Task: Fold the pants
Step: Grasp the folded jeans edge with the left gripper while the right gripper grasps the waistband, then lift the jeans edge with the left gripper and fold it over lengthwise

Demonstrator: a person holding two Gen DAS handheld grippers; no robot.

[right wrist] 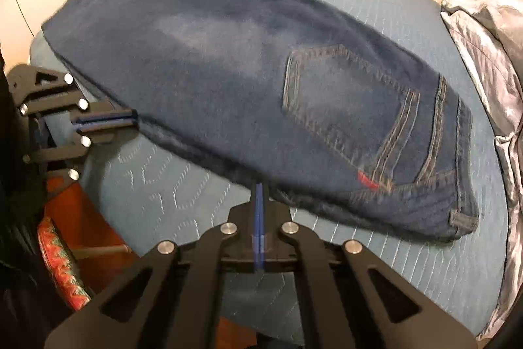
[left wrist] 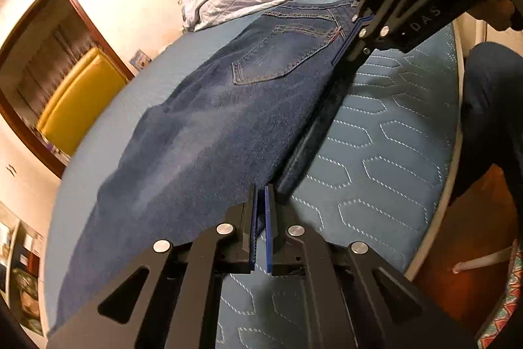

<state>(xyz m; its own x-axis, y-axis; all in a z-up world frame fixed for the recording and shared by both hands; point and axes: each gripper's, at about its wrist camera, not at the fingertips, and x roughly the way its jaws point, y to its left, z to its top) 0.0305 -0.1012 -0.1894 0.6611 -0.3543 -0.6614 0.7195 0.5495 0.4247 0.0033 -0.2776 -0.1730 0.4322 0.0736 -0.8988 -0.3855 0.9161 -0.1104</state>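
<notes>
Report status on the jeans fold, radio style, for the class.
Left gripper shut on jeans edge, leg end. Right gripper shut on same edge, near the waistband. Jeans doubled lengthwise, back pocket up, on blue mattress. Crumpled sheet beyond waistband, not obstructing.

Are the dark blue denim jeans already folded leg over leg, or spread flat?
Folded lengthwise: the dark blue denim jeans show one back pocket and a single leg width, both grippers shut on the near edge.
</notes>
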